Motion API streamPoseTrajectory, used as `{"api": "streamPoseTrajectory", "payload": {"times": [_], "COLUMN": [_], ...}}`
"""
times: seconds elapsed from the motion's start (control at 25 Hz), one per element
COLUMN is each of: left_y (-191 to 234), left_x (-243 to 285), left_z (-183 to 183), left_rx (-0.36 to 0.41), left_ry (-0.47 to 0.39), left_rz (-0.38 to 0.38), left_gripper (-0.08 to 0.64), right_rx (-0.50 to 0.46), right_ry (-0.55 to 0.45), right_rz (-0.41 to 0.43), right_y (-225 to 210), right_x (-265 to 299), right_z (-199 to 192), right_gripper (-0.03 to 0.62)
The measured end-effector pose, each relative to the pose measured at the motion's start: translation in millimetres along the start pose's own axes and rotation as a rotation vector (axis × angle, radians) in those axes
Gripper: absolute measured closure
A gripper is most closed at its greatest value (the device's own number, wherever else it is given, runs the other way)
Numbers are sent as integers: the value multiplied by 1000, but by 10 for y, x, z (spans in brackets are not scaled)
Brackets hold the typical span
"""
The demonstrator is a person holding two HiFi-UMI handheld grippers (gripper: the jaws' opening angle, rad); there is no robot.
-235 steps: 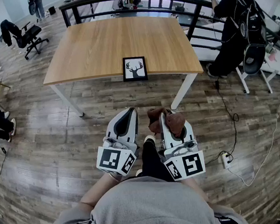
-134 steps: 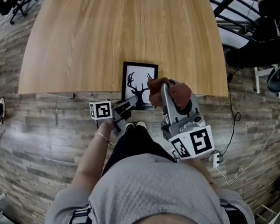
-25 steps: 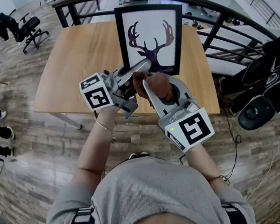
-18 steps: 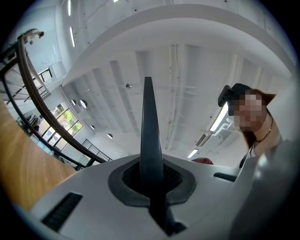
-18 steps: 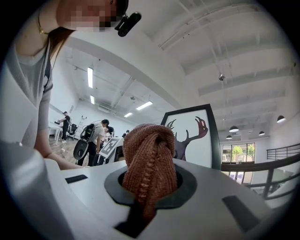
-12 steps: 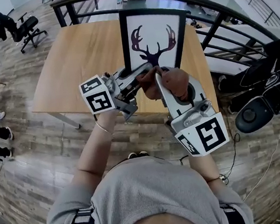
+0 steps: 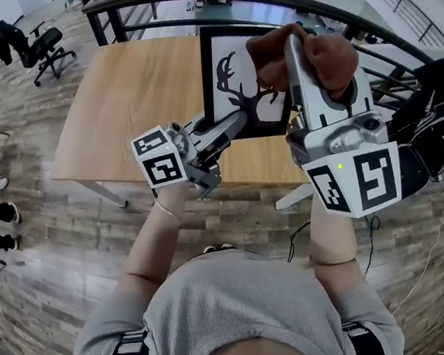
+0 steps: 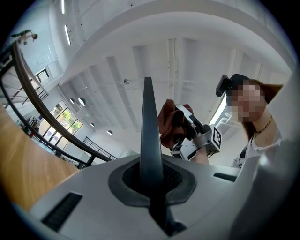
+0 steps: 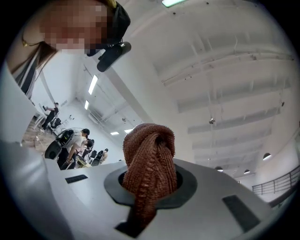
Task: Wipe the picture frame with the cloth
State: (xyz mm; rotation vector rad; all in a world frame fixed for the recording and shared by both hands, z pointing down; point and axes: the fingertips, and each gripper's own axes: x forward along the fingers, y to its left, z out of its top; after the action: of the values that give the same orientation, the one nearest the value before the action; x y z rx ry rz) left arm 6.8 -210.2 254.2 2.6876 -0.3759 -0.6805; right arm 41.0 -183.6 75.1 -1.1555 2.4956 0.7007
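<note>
With the left gripper's jaws pressed together on the lower edge of the black-rimmed picture frame with the white deer-silhouette print, I'm holding the frame upright in the air, print side towards me. In the left gripper view it shows edge-on, a thin dark blade rising straight out of the pads. I read that as a centred pinch with no twist.

The right gripper's jaws are clamped on the rust-brown knitted cloth. The cloth is bunched into a wad that bulges out past the tips, so fabric rather than plastic should meet the glass.

In the head view the wad sits high, over the frame's top right corner. I can't tell whether it's touching or just in front.

The split makes sense: left acts as the fixture, right as the tool. Held upright, the frame gives me the face and rim without the light wooden desk below getting in the way.

My read is that I'm at the top of a stroke, with most of the wiping left to do.

Risk: with only one pinch point, low down, a push near the top would lever the frame. I need to keep the pressure light.
</note>
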Motion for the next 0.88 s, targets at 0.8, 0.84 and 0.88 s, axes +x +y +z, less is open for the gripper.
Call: {"api": "streamPoseTrajectory", "payload": {"times": [0.8, 0.84, 0.88], "left_y": [-5, 9, 23], "left_x": [-12, -17, -23], "left_z": [1, -7, -15], "left_rx": [16, 20, 21], "left_ry": [15, 25, 31], "left_rz": [-5, -2, -1], "left_gripper": [543, 543, 543], "right_rx": [-129, -133, -131], "right_ry": [169, 177, 183], "right_rz": [11, 8, 6], "right_y": [75, 78, 79], "right_x": [307, 304, 302], "right_z": [-623, -653, -678], "right_gripper": [546, 546, 546]}}
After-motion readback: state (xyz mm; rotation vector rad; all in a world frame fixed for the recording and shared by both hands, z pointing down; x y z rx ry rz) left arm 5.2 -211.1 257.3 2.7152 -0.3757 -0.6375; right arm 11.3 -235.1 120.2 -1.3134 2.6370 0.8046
